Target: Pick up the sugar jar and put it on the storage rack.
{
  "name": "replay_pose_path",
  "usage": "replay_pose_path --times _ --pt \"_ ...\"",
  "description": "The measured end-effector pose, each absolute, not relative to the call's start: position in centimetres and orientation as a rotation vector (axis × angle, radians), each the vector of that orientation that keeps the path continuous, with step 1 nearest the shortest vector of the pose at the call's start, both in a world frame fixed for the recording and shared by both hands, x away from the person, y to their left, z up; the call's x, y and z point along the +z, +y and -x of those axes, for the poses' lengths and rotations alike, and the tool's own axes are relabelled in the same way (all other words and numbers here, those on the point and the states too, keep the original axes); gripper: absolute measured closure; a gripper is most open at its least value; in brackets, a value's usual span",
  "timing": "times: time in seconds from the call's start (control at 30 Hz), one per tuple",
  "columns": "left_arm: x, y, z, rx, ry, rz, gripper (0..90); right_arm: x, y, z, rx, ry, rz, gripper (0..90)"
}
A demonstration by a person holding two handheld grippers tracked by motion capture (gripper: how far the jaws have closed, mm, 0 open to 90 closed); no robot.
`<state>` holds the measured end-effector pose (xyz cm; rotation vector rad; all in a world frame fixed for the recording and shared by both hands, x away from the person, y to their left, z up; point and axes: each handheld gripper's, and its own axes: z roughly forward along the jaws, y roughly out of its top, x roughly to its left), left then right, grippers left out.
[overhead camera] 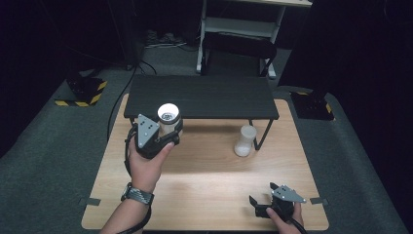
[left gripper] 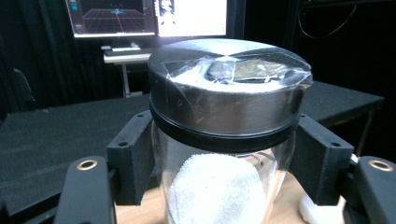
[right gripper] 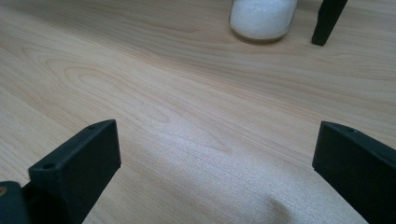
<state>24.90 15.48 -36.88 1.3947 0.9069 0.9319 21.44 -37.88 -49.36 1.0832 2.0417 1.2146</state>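
— Glass, clear and hard, is what the jar (left gripper: 224,154) appears to be made of; is it held securely?

— It is pinched on both sides of its body by the left gripper (overhead camera: 163,134), just below the dark metal lid (left gripper: 226,88). It is held upright, clear of the wooden table (overhead camera: 204,195), in front of the black shelf (overhead camera: 199,96).

— How is it likely to handle?

— White granules (left gripper: 217,189) are seen inside, so some weight is to be expected. Glass is slippery and breakable — a firm grip on the body is judged safer than one on the taped lid.

— And the right gripper (overhead camera: 265,204)?

— Its jaws are spread with nothing between them, low over the table's near edge. A second jar (overhead camera: 245,140) of white grains is seen standing by the shelf leg (right gripper: 327,21).
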Motion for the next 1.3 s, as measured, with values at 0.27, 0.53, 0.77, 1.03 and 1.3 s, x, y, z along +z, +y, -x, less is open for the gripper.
replay_pose_path --times 0.27,0.53,0.77,1.03,1.3 --pt "-35.5 15.2 -26.8 0.942 0.925 -1.371 31.0 -49.4 -37.9 -21.4 1.215 2.041 -1.083 0.9" --pt "-34.7 14.6 -29.1 0.956 0.954 -1.363 31.0 -49.4 -37.9 -21.4 1.218 2.043 -1.080 0.9" --pt "-34.0 14.1 -30.8 0.979 0.980 -1.377 31.0 -49.4 -38.1 -21.5 1.228 2.039 -1.087 0.9" --pt "-33.9 13.7 -32.9 0.987 1.027 -1.380 31.0 -49.5 -38.1 -21.4 1.229 2.040 -1.077 0.9" --pt "-34.2 13.2 -34.1 0.977 1.047 -1.374 31.0 -49.5 -38.1 -21.4 1.233 2.039 -1.072 0.9"
